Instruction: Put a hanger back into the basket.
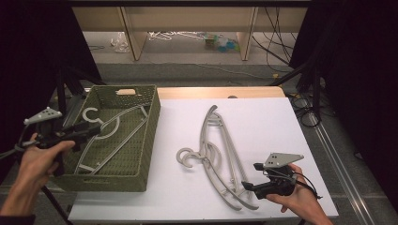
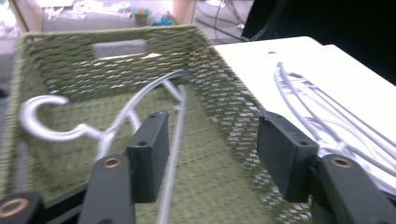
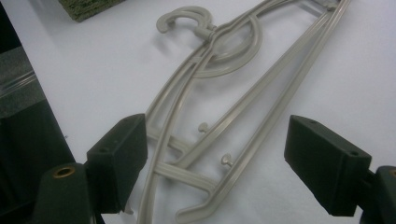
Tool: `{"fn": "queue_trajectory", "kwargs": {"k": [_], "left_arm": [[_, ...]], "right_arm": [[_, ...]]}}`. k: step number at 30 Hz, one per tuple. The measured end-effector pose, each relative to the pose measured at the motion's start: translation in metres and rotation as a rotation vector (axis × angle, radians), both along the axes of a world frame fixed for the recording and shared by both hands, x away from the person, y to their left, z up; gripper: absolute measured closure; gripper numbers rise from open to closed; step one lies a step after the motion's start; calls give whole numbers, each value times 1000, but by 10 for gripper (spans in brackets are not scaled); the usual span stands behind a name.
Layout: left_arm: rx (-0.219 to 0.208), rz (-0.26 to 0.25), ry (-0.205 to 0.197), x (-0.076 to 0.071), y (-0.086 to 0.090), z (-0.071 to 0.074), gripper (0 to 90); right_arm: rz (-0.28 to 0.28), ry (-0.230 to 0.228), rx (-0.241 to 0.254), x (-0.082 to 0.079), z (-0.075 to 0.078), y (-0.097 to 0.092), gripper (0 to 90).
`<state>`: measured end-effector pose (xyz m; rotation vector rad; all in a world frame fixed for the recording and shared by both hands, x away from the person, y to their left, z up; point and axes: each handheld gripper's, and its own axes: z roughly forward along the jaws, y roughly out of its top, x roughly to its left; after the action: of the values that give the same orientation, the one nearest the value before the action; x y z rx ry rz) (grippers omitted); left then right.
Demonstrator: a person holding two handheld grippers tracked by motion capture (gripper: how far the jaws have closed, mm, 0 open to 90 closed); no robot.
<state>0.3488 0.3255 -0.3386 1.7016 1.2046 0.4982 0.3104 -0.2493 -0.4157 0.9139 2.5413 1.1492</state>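
The left gripper (image 1: 91, 129) hangs over the basket (image 1: 149, 136), jaws part open and empty above the hanger (image 1: 110, 129) lying inside. The right gripper (image 1: 248, 186), jaws wide and empty, points at the hangers (image 1: 220, 150) on the table; next it likely closes on one. Both forearms reach in low.

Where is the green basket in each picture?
High view: the green basket sits at the left of the table, a grey hanger lying inside it.
Left gripper view: its woven walls and floor spread behind the open jaws, the same hanger inside.
Right gripper view: one corner pokes in at the top left.
Shared landmark: the hangers on the white tabletop, right of the basket.
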Motion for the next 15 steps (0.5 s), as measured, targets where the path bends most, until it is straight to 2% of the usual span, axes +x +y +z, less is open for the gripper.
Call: {"fn": "queue_trajectory", "kwargs": {"k": [2,3,5,7,12,15], "left_arm": [[-5,-30,-20,-10,-15,-3,389],[-18,-36,-32,-14,-22,-5,368],[-78,-53,-56,-22,-33,-10,353],[-121,-72,-79,-27,-45,-15,337],[-121,-168,-106,-38,-77,-27,279],[-131,-217,-98,-46,-96,-34,250]], "right_arm": [[-14,9,9,-1,0,0,219],[-17,-1,8,0,0,0,218],[-22,-8,18,0,-1,0,215],[-31,-5,24,0,-2,1,213],[-15,-4,27,0,-5,5,210],[-30,-1,32,-1,-5,5,208]]}}
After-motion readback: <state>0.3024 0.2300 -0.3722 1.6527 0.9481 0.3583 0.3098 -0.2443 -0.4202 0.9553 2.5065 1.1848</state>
